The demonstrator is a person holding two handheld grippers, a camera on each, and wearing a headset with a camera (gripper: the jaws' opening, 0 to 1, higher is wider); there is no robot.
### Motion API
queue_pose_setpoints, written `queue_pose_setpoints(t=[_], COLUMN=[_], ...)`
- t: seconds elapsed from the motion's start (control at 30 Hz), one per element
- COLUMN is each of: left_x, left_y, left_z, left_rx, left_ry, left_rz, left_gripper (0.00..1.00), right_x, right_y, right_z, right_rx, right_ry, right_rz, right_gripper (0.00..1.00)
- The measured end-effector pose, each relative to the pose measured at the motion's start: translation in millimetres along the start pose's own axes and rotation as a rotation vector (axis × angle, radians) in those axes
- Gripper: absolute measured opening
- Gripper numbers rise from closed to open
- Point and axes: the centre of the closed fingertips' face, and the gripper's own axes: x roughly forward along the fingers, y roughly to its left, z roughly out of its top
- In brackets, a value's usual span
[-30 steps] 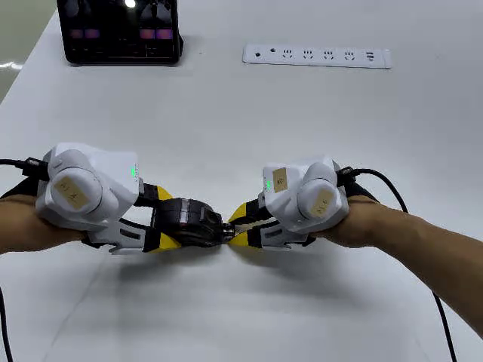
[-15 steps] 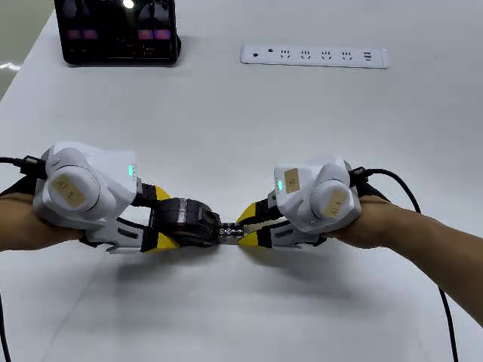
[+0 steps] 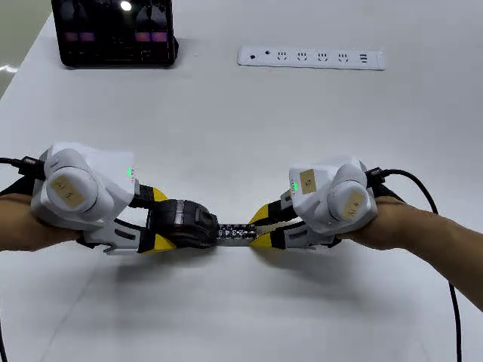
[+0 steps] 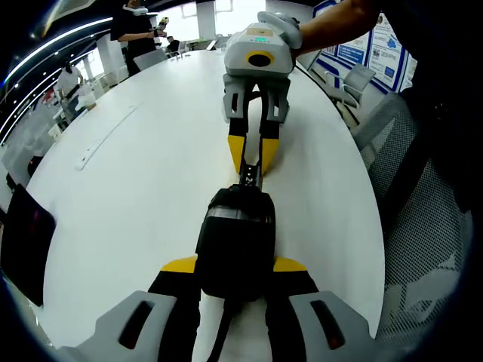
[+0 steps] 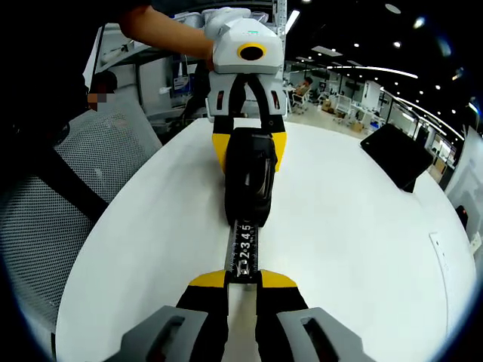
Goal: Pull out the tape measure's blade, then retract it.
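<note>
The right claw (image 3: 260, 230), clamped on the blade (image 3: 235, 233) tip, has drawn away from the left claw (image 3: 164, 219), which grips the case (image 3: 189, 223) down at the tabletop (image 3: 226, 121). A short numbered stretch now shows, so the pull-out has only begun.

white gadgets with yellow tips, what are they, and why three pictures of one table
They are handheld two-jaw grippers, one in each hand of a person. The wide picture comes from a headset camera; each round one from a camera on a gripper. The left gripper clamps a black tape measure; the right gripper pinches the end of its blade, with a short numbered stretch out. On the white table also sit a power strip and a dark screen.
</note>
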Motion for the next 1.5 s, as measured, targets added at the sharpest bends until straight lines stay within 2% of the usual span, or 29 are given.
queue_pose_setpoints(t=[0.5, 1.5], left_x=[-0.1, 0.7], left_y=[-0.5, -1.6], left_z=[-0.4, -0.8], left_rx=[0.01, 0.026], left_ry=[0.01, 0.035], left_rz=[-0.004, -0.006], left_gripper=[0.27, 0.27], right_x=[-19.8, -67.7], right_y=[4.0, 14.3], right_z=[-16.8, -61.5], right_rx=[0.011, 0.048], right_ry=[0.015, 0.058], right_rz=[-0.006, -0.028], right_gripper=[0.1, 0.1])
